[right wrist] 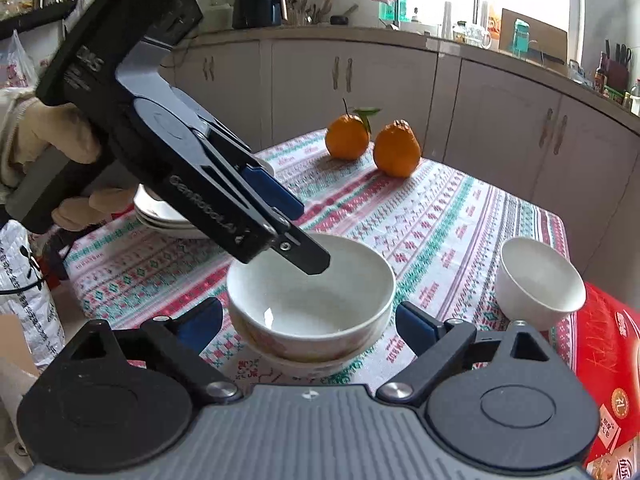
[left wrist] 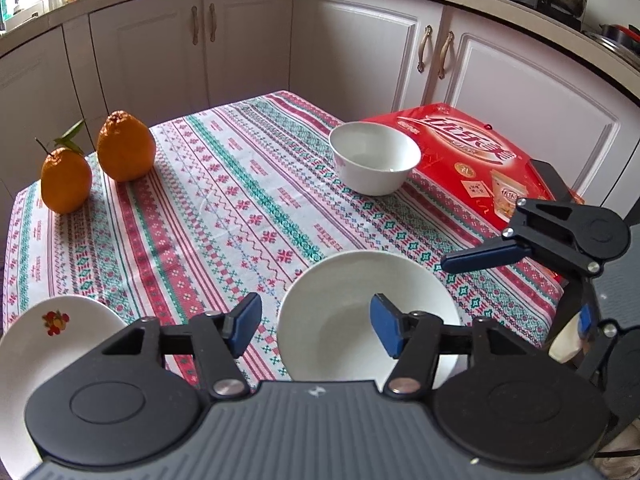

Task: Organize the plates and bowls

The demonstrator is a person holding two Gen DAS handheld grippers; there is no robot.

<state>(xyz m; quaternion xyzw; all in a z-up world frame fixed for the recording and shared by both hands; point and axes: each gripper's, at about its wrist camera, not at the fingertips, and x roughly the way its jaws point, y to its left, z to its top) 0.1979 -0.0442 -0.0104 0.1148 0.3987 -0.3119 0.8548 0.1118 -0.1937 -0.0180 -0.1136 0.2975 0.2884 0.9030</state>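
Note:
A stack of white bowls (right wrist: 312, 308) stands near the table's front edge; it also shows in the left wrist view (left wrist: 340, 320). My left gripper (left wrist: 316, 326) is open above the stack's left rim, one finger over the bowl. My right gripper (right wrist: 308, 320) is open, its fingers on either side of the stack. A small white bowl (left wrist: 374, 158) stands at the far right, beside the red box; it also shows in the right wrist view (right wrist: 540, 280). White plates (right wrist: 168, 212) are stacked at the left; the top plate with a fruit print (left wrist: 52, 344) shows in the left wrist view.
Two oranges (left wrist: 100, 164) sit at the far left of the patterned tablecloth (left wrist: 224, 216). A red gift box (left wrist: 480, 160) lies at the right edge. Kitchen cabinets (left wrist: 360, 48) stand behind the table. A white sack (right wrist: 24, 288) is on the floor at the left.

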